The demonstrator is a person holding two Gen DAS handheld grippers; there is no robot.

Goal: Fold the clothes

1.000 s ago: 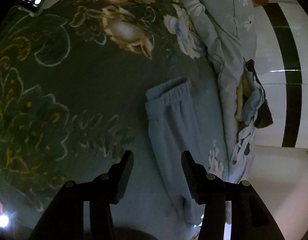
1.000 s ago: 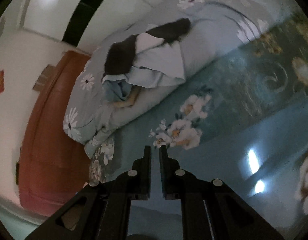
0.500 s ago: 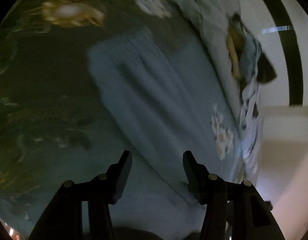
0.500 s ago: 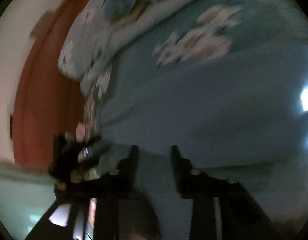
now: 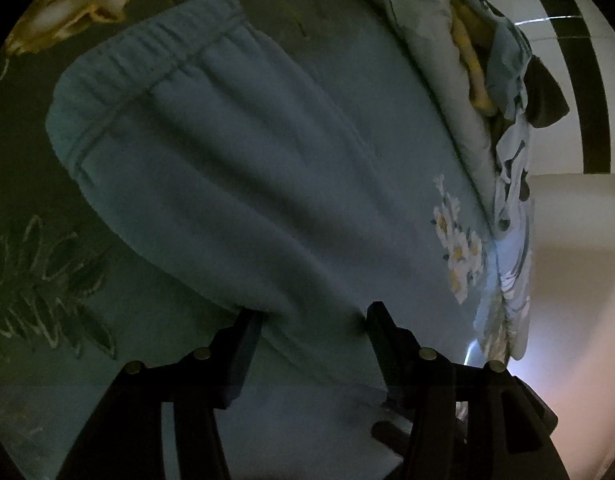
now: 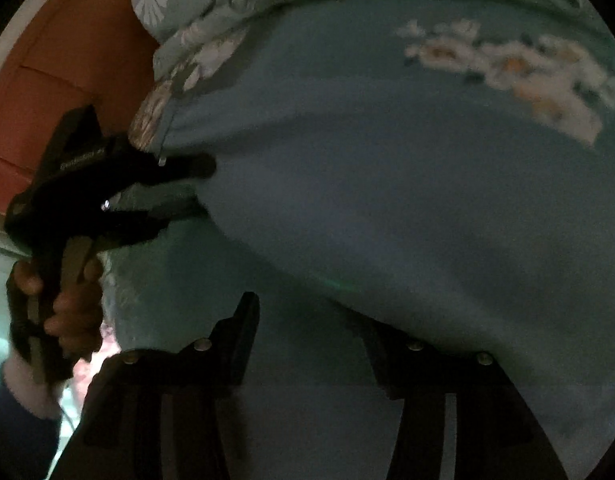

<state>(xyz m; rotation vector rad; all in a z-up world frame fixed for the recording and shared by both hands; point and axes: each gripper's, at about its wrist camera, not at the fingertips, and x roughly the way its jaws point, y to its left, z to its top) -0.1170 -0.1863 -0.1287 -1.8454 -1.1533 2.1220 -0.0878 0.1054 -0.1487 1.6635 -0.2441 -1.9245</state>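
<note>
open bedspread (image 5: 47, 288) lies free beside the trousers (image 5: 227, 168); a heaped quilt (image 5: 439, 40) and clothes pile (image 5: 503, 60) block the bed's far edge.

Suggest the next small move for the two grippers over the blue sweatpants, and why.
Probably close both: the left gripper and right gripper are open, each straddling an edge of the blue sweatpants lying on the floral bedsheet. Nothing is pinched yet, so gripping would have to come before any fold.
</note>
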